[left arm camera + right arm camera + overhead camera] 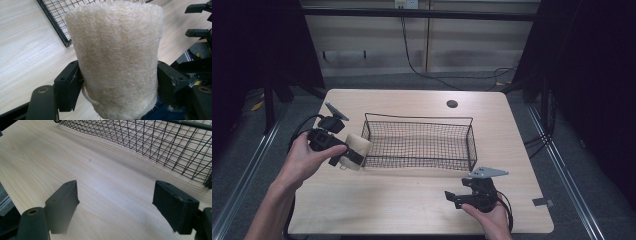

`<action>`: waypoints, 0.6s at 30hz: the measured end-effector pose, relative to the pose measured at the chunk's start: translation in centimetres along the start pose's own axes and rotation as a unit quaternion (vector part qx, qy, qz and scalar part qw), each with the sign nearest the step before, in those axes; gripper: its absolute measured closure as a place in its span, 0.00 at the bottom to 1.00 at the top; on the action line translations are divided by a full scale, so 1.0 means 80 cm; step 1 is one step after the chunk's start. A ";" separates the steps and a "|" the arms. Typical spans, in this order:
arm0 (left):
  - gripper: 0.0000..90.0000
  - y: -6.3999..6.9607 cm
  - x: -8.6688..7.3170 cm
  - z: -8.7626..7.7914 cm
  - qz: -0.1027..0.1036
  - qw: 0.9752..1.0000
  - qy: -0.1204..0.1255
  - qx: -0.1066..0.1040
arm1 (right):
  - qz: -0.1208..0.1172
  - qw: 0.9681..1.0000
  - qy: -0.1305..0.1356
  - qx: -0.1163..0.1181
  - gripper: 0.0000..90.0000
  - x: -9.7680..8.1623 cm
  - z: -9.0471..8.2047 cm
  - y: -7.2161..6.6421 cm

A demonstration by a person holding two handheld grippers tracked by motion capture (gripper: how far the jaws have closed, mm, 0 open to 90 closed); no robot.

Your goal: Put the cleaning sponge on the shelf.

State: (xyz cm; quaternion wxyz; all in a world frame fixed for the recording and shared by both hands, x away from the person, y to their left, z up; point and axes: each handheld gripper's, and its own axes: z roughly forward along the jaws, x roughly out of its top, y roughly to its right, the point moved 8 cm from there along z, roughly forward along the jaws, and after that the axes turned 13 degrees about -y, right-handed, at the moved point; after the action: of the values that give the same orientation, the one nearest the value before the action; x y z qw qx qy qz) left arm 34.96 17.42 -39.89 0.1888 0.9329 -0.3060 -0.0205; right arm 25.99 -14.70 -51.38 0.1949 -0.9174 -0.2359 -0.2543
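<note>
A cream, fibrous loofah roll [354, 151] is held just off the left end of the black wire basket [419, 142]. My left gripper [346, 156] is shut on it. In the left gripper view the loofah [115, 55] stands between both jaws, with a short loop of cord at its base, and the basket's corner [62, 27] lies behind it. My right gripper [453, 198] hovers open over the table near the front right, nothing between its jaws. In the right gripper view my right gripper [115, 207] has bare wood between the jaws and the basket's mesh wall [160, 142] beyond.
The wooden table [412, 205] has a round cable hole [452, 104] at the back. A small grey tab [542, 202] lies near the front right edge. Dark floor and rails surround the table; a cable runs along the back wall.
</note>
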 end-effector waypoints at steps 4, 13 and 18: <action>0.32 0.001 0.009 0.000 0.000 1.000 -0.004 0.006 | -0.001 1.000 -0.001 0.001 0.22 0.000 0.000 0.000; 0.32 0.007 0.029 0.001 -0.016 1.000 -0.004 0.004 | -0.001 1.000 -0.002 0.001 0.22 -0.001 0.001 0.000; 0.32 0.011 0.041 -0.005 -0.021 1.000 0.005 0.005 | 0.000 1.000 -0.002 0.001 0.22 -0.001 0.001 0.000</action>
State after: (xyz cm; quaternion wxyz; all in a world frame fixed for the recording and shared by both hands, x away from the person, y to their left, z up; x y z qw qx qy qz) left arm 37.23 14.99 -38.98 0.1851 0.9403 -0.2852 -0.0186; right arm 25.98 -14.70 -51.46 0.1954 -0.9176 -0.2366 -0.2526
